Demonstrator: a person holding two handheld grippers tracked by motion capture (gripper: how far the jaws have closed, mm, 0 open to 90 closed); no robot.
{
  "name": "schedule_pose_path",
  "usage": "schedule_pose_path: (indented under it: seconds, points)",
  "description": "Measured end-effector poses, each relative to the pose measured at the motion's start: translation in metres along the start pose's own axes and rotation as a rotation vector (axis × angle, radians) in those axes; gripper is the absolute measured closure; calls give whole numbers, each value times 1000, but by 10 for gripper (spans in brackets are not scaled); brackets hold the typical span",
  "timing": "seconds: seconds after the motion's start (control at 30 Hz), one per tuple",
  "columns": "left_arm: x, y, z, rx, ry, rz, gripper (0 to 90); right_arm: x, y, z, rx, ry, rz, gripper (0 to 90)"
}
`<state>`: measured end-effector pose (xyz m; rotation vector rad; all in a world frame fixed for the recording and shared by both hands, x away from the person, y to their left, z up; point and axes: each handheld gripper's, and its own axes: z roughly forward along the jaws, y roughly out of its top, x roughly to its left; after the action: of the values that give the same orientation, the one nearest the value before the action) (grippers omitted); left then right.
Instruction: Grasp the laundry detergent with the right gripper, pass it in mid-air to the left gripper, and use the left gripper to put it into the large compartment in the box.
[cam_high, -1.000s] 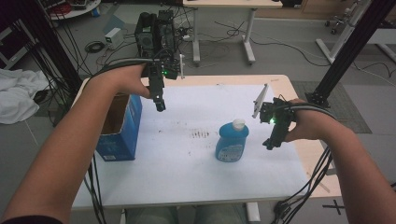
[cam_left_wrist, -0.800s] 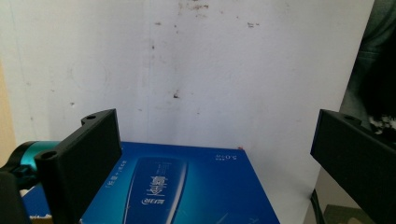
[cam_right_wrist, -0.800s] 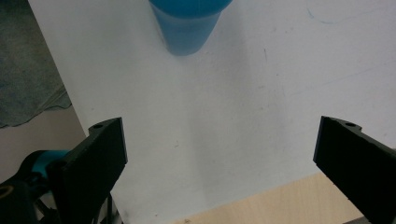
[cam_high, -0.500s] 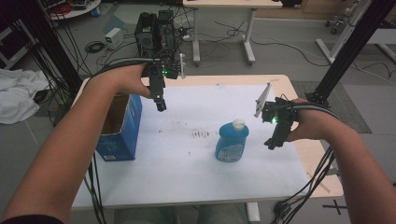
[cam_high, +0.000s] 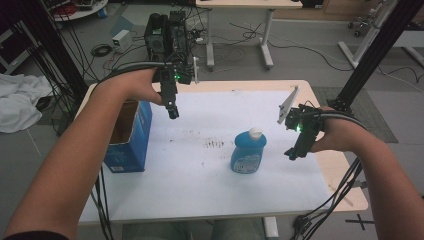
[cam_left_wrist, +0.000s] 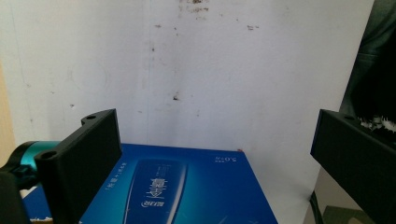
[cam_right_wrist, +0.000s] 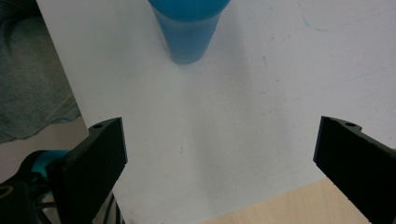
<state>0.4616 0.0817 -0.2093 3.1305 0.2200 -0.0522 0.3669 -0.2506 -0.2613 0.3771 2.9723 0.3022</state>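
A blue bottle (cam_high: 248, 151) with a white cap stands upright on the white table sheet (cam_high: 200, 175), right of centre. An open-topped blue cardboard box (cam_high: 128, 135) stands at the left edge. My left gripper (cam_high: 173, 112) hangs above the sheet just right of the box, pointing down; in the left gripper view its jaws stand wide open (cam_left_wrist: 217, 121) over the box's printed blue side (cam_left_wrist: 187, 186). To the right of the bottle and apart from it, my right gripper (cam_high: 292, 153) is open (cam_right_wrist: 222, 123), with the bottle's base (cam_right_wrist: 189, 28) ahead of it.
The wooden tabletop (cam_high: 345, 185) shows along the right and far edges around the sheet. Dark stains (cam_high: 216, 144) mark the sheet's middle. Cables (cam_high: 100, 200) hang off the left front. A black equipment stack (cam_high: 167, 32) stands on the floor behind the table.
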Motion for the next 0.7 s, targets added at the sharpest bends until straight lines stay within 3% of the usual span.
schedule_pose_path:
  seconds: [0.07,0.2,0.23,0.37,0.4,0.43,0.47,0.5,0.53,0.57,0.6,0.63,0.67,0.7]
  points:
    - [0,1,1,-7,-8,0,17,0,-2,0,-15,5,-2,16]
    - [-1,0,0,-4,6,2,17,2,-8,-4,-114,41,26,16]
    - [-1,0,0,-4,6,2,17,2,-8,-4,-114,41,26,16]
    - [-2,-2,0,0,7,-3,17,4,-14,-9,-262,65,50,16]
    - [-2,-2,0,0,7,-3,17,4,-14,-9,-262,65,50,16]
    - [-2,-3,-1,3,9,-2,17,5,-16,-10,-338,77,63,16]
    - [-2,-3,-1,3,9,-2,17,6,-17,-11,-373,78,82,15]
    - [-3,-3,-1,5,14,3,17,6,-17,-11,-373,78,82,15]
    - [-4,-3,-1,1,5,-3,16,7,-19,-11,-417,97,94,16]
    - [-4,-3,-1,2,12,1,17,7,-21,-9,-506,116,106,15]
    - [-5,-3,-1,-1,8,0,17,7,-23,-8,-547,112,96,15]
    - [-5,-3,-1,-1,11,1,17,7,-23,-8,-547,112,96,15]
    - [-6,-3,-1,-1,10,1,17,7,-26,-5,-612,120,118,15]
    - [-6,-3,-1,-1,14,4,17,7,-26,-5,-612,120,118,15]
